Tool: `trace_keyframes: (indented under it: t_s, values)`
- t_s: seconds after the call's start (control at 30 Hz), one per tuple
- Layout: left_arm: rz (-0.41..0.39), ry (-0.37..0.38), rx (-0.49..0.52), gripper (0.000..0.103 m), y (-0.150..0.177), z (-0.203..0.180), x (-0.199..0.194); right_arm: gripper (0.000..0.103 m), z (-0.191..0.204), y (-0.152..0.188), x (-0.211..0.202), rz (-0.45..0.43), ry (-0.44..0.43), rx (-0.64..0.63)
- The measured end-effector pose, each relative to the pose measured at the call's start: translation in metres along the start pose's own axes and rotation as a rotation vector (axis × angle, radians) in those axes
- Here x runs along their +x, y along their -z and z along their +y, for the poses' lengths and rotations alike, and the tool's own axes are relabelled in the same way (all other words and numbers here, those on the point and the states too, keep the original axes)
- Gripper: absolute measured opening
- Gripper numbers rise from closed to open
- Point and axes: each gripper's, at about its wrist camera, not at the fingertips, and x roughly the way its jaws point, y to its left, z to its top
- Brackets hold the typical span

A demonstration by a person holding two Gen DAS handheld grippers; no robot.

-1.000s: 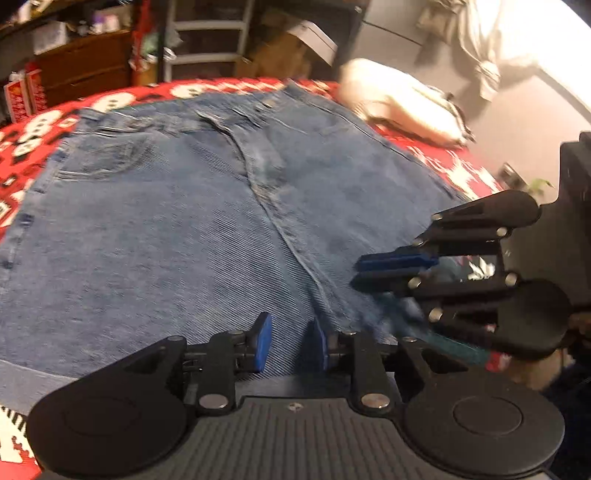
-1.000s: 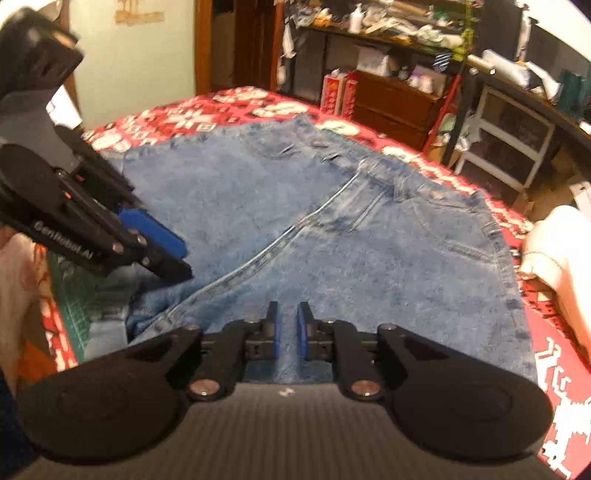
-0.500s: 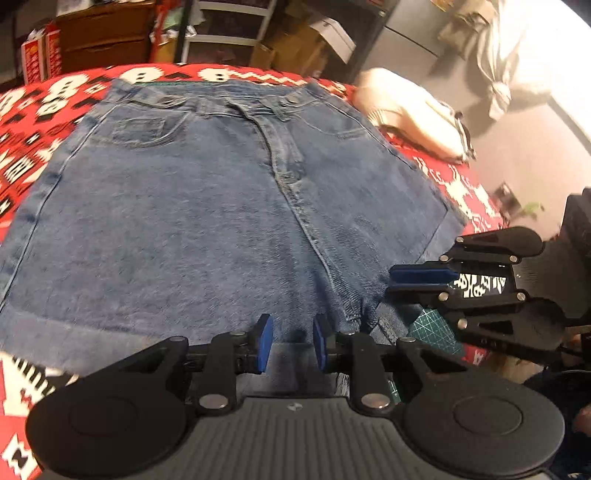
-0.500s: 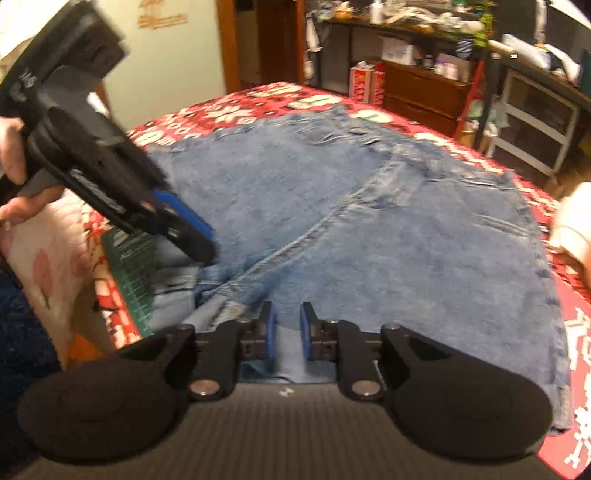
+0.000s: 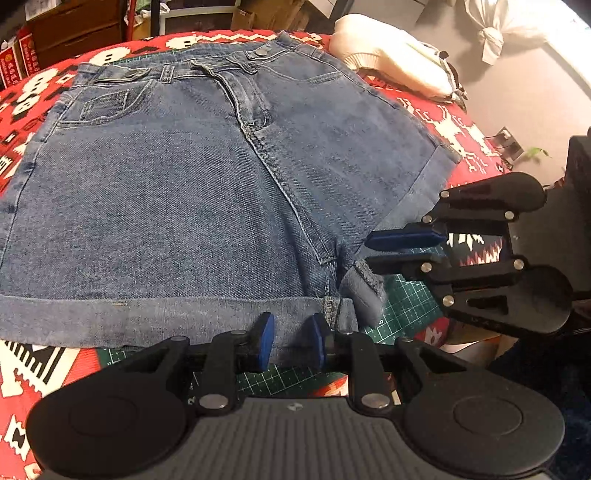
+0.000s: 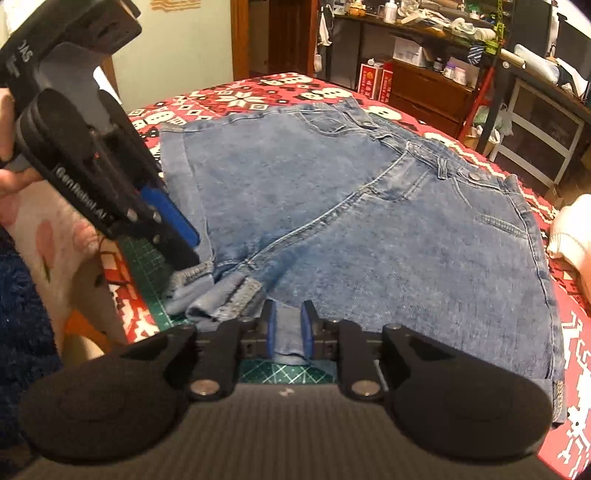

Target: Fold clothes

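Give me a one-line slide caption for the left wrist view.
Denim shorts spread on a red patterned cover, both grippers at the cuffed hem.

- Denim shorts (image 5: pixel 177 192): in the left wrist view the left side runs off the picture's edge, and the hem at the near edge of the bed slips behind the left claw (image 5: pixel 289 341), so whether its pads touch the cloth is not clear.
- In the right wrist view the right claw (image 6: pixel 289 330) covers the cuff; cloth sits between the pads, contact unclear.
- The curled cuff flap (image 5: pixel 364 291) by the crotch is blurred.
- Green cutting mat (image 5: pixel 406 299): only slivers show from under the shorts and red patterned blanket (image 5: pixel 454 129).
- Cream garment (image 6: pixel 570 236) at the bed's far side: cut by the picture's edge.
- The hand (image 6: pixel 9 147) holding the left claw is mostly out of frame.
- Shelf clutter (image 6: pixel 436 22) behind: too small to tell.
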Motion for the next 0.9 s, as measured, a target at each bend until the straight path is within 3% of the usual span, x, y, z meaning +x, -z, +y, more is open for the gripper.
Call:
trace_keyframes:
  t_s: [0.47, 0.57, 0.77, 0.9]
  values:
    - [-0.026, -0.099, -0.085, 0.025, 0.007, 0.007, -0.014, 0.021, -0.016, 0.009, -0.026, -0.028, 0.027, 0.157]
    - [-0.077, -0.102, -0.170, 0.025, 0.011, 0.024, -0.021, 0.021, -0.022, 0.010, -0.031, -0.053, 0.052, 0.194]
    - [-0.297, -0.103, -0.371, 0.027, 0.001, 0.076, -0.040, 0.024, -0.045, 0.004, -0.028, -0.094, 0.083, 0.249]
    - [-0.358, -0.159, -0.446, 0.027, -0.014, 0.112, -0.038, 0.024, -0.062, -0.018, -0.018, -0.126, 0.083, 0.245]
